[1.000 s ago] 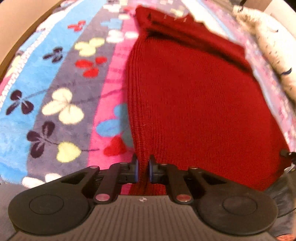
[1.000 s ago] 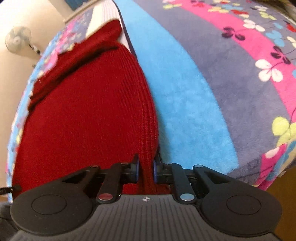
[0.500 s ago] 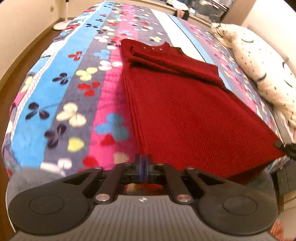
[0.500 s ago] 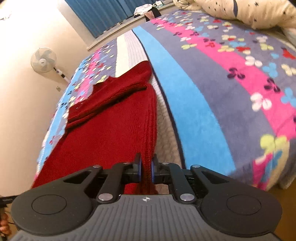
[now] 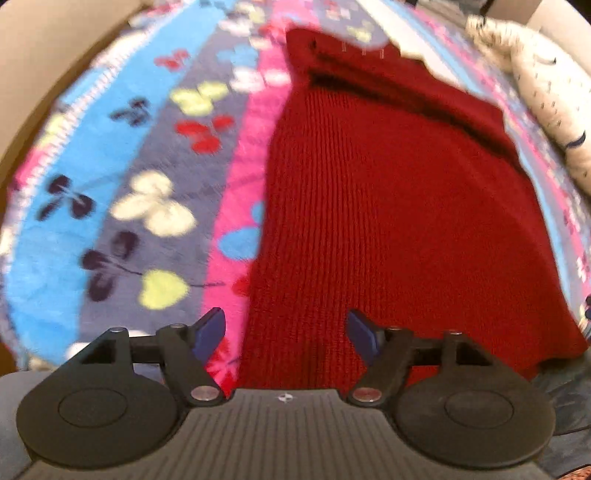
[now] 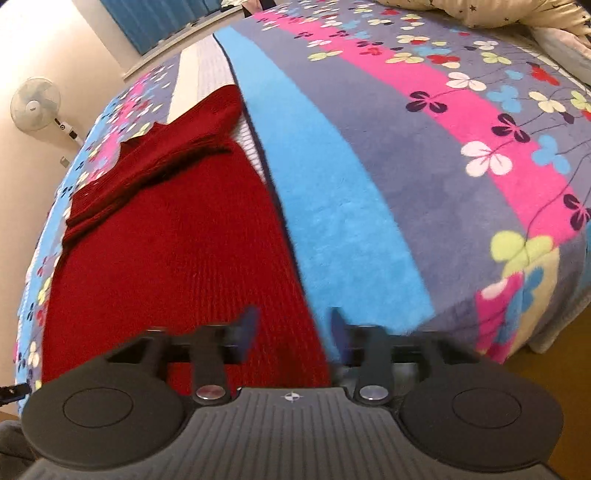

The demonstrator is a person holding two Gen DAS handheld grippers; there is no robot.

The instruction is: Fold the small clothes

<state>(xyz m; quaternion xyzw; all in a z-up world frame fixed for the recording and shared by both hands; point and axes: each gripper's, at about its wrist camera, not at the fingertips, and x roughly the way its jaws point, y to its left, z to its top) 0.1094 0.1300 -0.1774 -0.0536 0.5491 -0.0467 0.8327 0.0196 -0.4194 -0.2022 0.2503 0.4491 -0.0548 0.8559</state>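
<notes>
A: While both sets of jaws had been pinched on the hem half a second before, the left gripper (image 5: 286, 334) now stood wide and was opening, its blue pads clear of the red sweater (image 5: 399, 206), whose lower left corner lay between them.

B: Confirmed. The right gripper (image 6: 291, 328) was narrower but also opening; its pads were blurred, and the sweater's lower right edge lay in the gap, not pressed.

A: Position of garment: flat on the striped floral blanket (image 5: 122, 206), filling the centre and right of the left wrist frame, with a folded sleeve across its top in the upper middle. Compared with half a second earlier, this view sat closer to the fabric, and less of the room showed.

B: Right wrist frame: sweater in the left half, hem at the bottom by the bed edge.

A: Items seen only in the left view: a cream spotted pillow (image 5: 546, 96), upper right.

B: Items seen only in the right view: a standing fan (image 6: 35, 103) at the upper left, blue curtains (image 6: 162, 18) along the top, brown floor at the lower right.
</notes>
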